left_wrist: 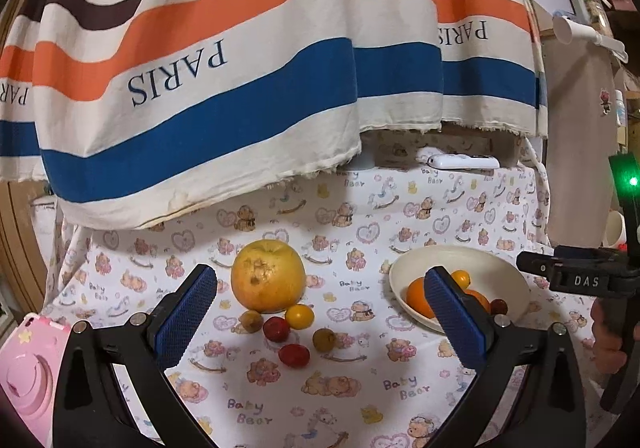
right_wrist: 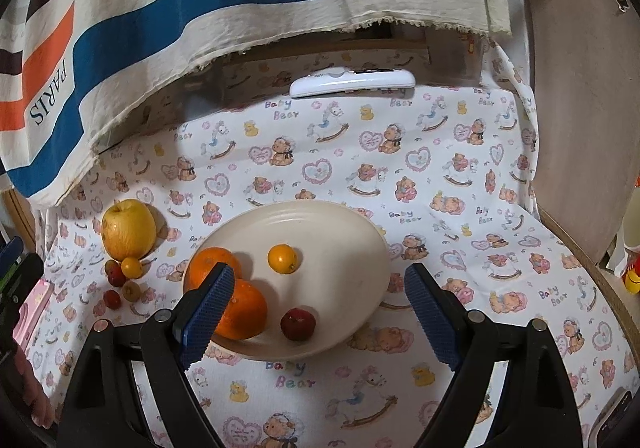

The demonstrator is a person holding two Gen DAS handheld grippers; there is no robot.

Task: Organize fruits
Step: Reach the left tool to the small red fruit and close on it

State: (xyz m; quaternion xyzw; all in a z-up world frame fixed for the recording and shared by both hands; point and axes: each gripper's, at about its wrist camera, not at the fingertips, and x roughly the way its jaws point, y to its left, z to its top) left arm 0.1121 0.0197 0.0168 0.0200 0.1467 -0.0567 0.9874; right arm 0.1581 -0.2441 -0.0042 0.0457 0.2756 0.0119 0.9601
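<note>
"PARIS" cloth (left_wrist: 224, 88) hangs over your "Baby Bear" table (right_wrist: 440, 184); bruised yellow apple (left_wrist: 268, 275) lies there; left gripper (left_wrist: 320, 316) and right gripper (right_wrist: 320, 316) gape wide, empty.

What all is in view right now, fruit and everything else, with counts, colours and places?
Plate: 1, cream, on the bear-print tablecloth.
Oranges: 2, orange, on the plate's left side.
Small yellow fruit: 1, mid-plate.
Small red fruit: 1, plate's near edge.
Large apple: 1, yellow, on the cloth left of the plate.
Small loose fruits: 5, two red, one yellow, two dull yellow-brown, in front of the apple.
Remote: 1, white, far table edge.
Striped PARIS cloth: hanging behind.
Pink toy: 1, far left.
Left tongs: open, empty.
Right tongs: open, empty, over the plate.
</note>
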